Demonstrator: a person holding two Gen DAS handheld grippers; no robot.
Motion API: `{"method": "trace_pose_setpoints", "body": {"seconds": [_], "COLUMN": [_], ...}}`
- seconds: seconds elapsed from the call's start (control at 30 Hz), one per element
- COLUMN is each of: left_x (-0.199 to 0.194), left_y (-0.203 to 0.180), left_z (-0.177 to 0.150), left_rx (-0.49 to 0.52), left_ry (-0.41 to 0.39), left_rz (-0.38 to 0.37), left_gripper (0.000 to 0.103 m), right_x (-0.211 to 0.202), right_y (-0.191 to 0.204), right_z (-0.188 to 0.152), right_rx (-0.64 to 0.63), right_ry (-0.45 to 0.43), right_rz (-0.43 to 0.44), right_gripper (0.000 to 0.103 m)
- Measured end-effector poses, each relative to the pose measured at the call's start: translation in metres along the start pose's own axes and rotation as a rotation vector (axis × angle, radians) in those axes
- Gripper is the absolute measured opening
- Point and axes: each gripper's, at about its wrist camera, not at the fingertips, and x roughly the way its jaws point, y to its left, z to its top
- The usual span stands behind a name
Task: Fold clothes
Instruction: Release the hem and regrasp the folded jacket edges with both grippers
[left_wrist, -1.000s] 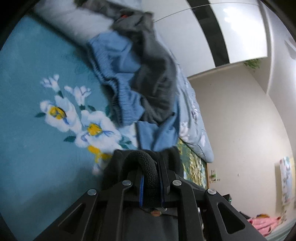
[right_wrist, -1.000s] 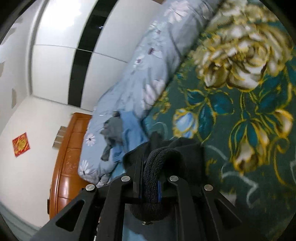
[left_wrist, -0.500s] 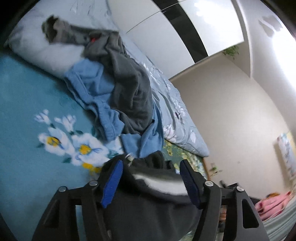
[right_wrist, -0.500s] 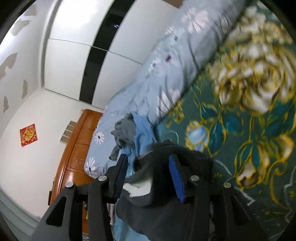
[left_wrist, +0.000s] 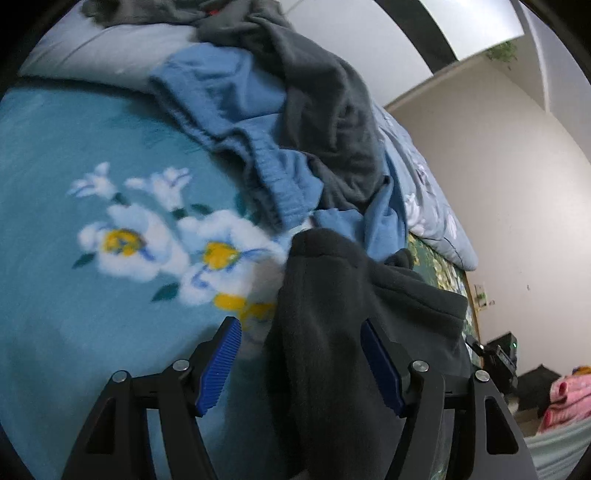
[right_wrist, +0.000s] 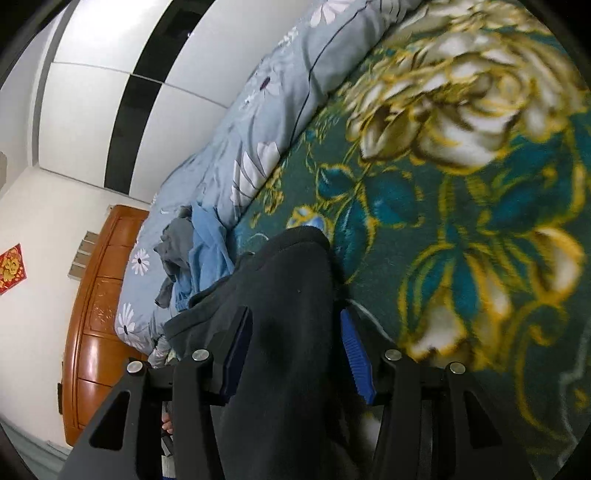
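Two plush blankets cover the bed: a light teal one with white flowers (left_wrist: 110, 184) fills the left wrist view from nine to six o'clock, and a dark green one with gold roses (right_wrist: 461, 184) fills the right wrist view from twelve to five. A pale blue floral duvet (right_wrist: 266, 122) runs along its far edge, towards a wooden headboard (right_wrist: 96, 314) at eight o'clock and white wardrobe doors (right_wrist: 92, 122) at ten.

A heap of unfolded clothes, a blue garment (left_wrist: 236, 110) under a grey one (left_wrist: 325, 110), lies at twelve o'clock in the left view.

The black fleece garment (left_wrist: 332, 332) being folded lies on the bed between both pairs of fingers. The left gripper (left_wrist: 301, 363) stands spread wide, its blue pads clear of the cloth; the right gripper (right_wrist: 295, 356) is likewise apart, the fleece (right_wrist: 288, 332) loose between its pads.

My reading: a fold has just been laid down and let go. Next would come regripping an edge for another fold, or smoothing it flat.
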Motion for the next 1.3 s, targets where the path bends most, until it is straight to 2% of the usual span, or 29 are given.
{"method": "trace_pose_setpoints", "body": {"seconds": [0.03,0.07,0.1,0.17,0.2,0.27,0.4,0.57,0.63,0.73,0.9,1.13,1.27,1.3], "left_x": [-0.001,-0.002,-0.004,-0.008,-0.01,-0.014,-0.029,-0.072,-0.075,-0.052,-0.003,0.006,-0.001,-0.004], "left_y": [-0.002,-0.005,-0.009,-0.014,-0.017,-0.026,-0.045,-0.06,-0.062,-0.037,0.006,0.014,0.011,0.01], "left_z": [0.001,0.003,0.003,0.004,0.003,0.0,-0.003,0.006,0.011,0.012,-0.002,-0.002,-0.006,-0.007], "left_rx": [0.016,0.033,0.049,0.072,0.085,0.12,0.171,0.201,0.215,0.135,0.039,0.007,-0.005,-0.017], "left_ry": [0.001,0.001,0.0,-0.006,-0.012,-0.027,-0.097,-0.238,-0.267,-0.232,-0.128,-0.115,-0.108,-0.105], "left_rz": [-0.01,-0.016,-0.015,-0.02,-0.024,-0.006,-0.003,-0.086,-0.075,-0.04,0.011,-0.01,-0.01,-0.018], "left_gripper": [0.062,0.049,0.044,0.022,0.019,0.011,0.01,0.01,0.01,0.01,0.01,0.01,0.014,0.014], "right_x": [0.003,0.005,0.006,0.004,0.002,-0.005,-0.017,-0.055,-0.065,-0.054,-0.026,0.007,0.01,0.009], "right_y": [0.0,0.0,0.001,0.006,0.009,0.018,0.044,0.083,0.094,0.079,0.045,0.006,0.008,0.009], "right_z": [0.001,0.003,0.004,0.003,0.003,0.0,-0.004,0.002,0.004,0.009,0.009,0.006,0.003,0.002], "right_rx": [-0.002,-0.002,-0.005,-0.03,-0.049,-0.085,-0.166,-0.255,-0.288,-0.252,-0.17,-0.089,-0.078,-0.075], "right_ry": [0.006,0.012,0.012,0.007,0.003,-0.01,-0.039,-0.141,-0.184,-0.203,-0.145,-0.068,-0.064,-0.064], "right_rz": [-0.004,-0.009,-0.002,0.005,0.002,-0.016,-0.05,0.034,0.048,0.007,-0.059,-0.118,-0.122,-0.118], "right_gripper": [0.051,0.049,0.047,0.033,0.021,0.012,0.01,0.008,0.008,0.008,0.008,0.008,0.009,0.012]}}
